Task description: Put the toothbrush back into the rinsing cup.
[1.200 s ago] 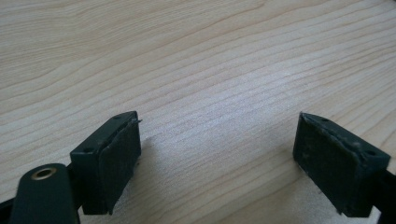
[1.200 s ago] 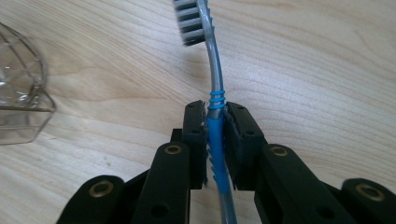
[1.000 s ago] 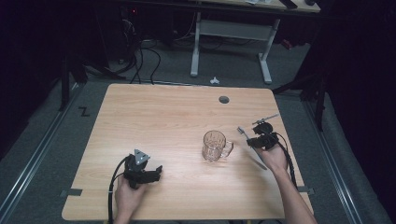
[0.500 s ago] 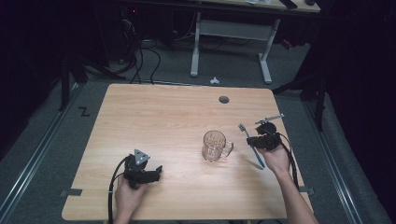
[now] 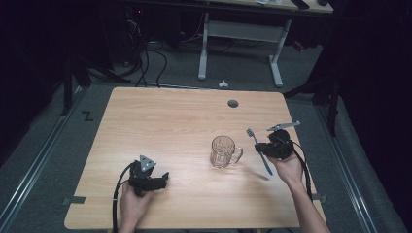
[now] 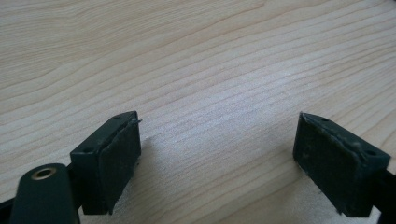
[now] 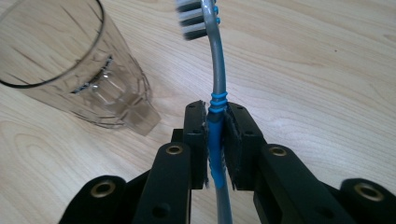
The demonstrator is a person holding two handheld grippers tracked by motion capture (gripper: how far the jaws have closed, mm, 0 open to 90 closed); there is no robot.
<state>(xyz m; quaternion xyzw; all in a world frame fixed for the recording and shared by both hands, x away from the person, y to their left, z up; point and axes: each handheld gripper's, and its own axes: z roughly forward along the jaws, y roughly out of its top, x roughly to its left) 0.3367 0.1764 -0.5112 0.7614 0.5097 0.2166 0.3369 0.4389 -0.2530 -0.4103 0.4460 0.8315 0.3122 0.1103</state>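
Since a second ago our right gripper [image 5: 262, 148] has lifted slightly, clamped on the blue-and-grey plastic toothbrush [image 7: 215, 88], right of the clear glass mug [image 5: 223, 151]. Our left gripper [image 6: 217, 161] rests wide open, empty, near-left.

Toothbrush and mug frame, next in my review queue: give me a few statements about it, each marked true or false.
1. The right claw is shut on the toothbrush. True.
2. The glass mug lies on its side. False: it stands upright on the table.
3. The left claw is open with nothing between its jaws. True.
4. The toothbrush already stands inside the mug. False: it is held in the air to the mug's right.
5. The left claw grips the mug handle. False: it sits well apart, near the table's front edge.
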